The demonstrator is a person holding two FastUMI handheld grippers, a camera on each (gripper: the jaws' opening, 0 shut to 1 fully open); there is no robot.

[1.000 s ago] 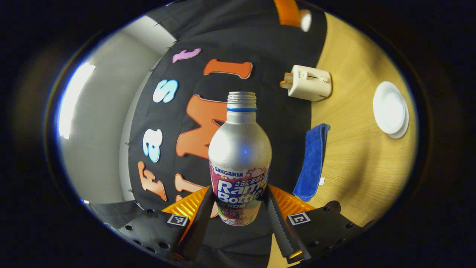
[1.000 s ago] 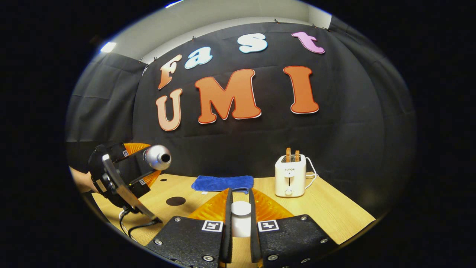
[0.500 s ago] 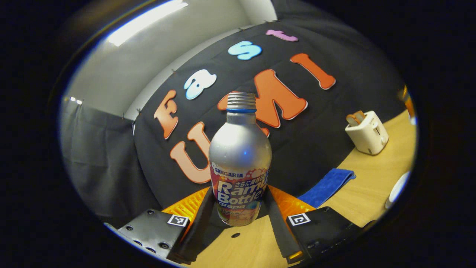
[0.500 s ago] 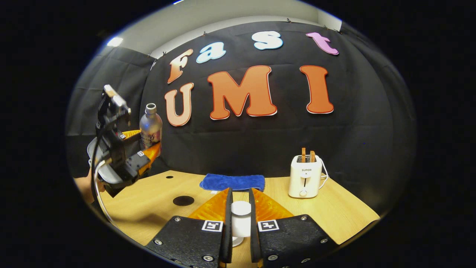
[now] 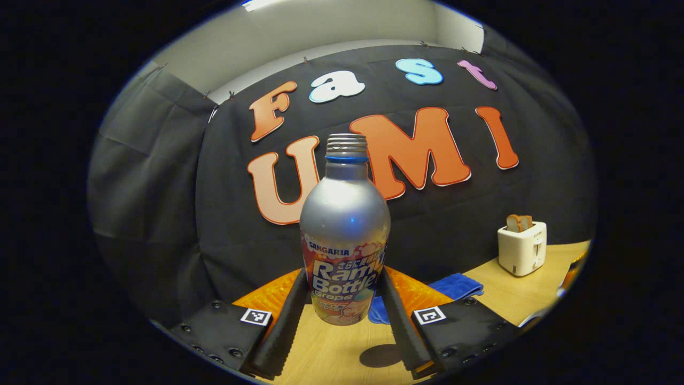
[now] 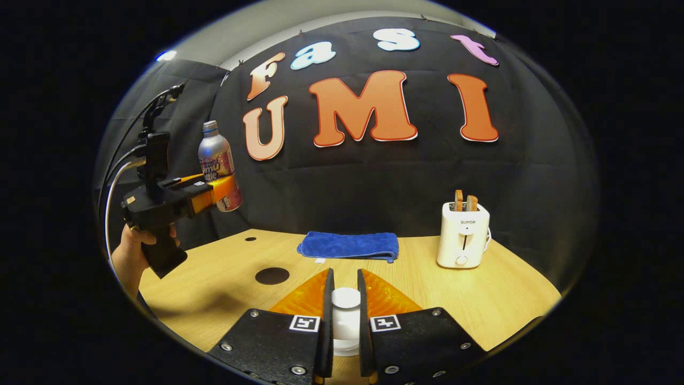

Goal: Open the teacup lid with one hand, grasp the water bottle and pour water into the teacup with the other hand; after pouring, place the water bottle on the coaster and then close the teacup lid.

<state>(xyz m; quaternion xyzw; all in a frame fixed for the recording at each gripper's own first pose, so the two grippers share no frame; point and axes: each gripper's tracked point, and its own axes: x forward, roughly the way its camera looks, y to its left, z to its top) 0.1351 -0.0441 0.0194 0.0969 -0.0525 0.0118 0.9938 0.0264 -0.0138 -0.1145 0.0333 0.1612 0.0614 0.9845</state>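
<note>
Bottle (image 5: 344,235): upright, neck up, uncapped, held above the table (image 6: 465,299).
Left gripper (image 5: 342,315): fingers pinching bottle's lower body.
Right gripper (image 6: 344,331): fingers pinching the white lid (image 6: 346,315).
Toaster (image 6: 462,235): holds two slices.

Water bottle (image 5: 344,235) label: a printed wrap with large lettering and a smaller line of brand lettering above it, facing the left gripper (image 5: 344,278) that grips it; I do not copy it out.
Toaster (image 6: 463,235) front: the word "SUPOR" in small capitals above the lever slot, ahead and to the right of the right gripper (image 6: 346,278).
Right gripper markers (image 6: 304,323): two square black-and-white code signs, one each side of the teacup lid (image 6: 346,315); no letters.
Left gripper markers (image 5: 255,316): the same kind of squares, one each side of the bottle; no letters.
</note>
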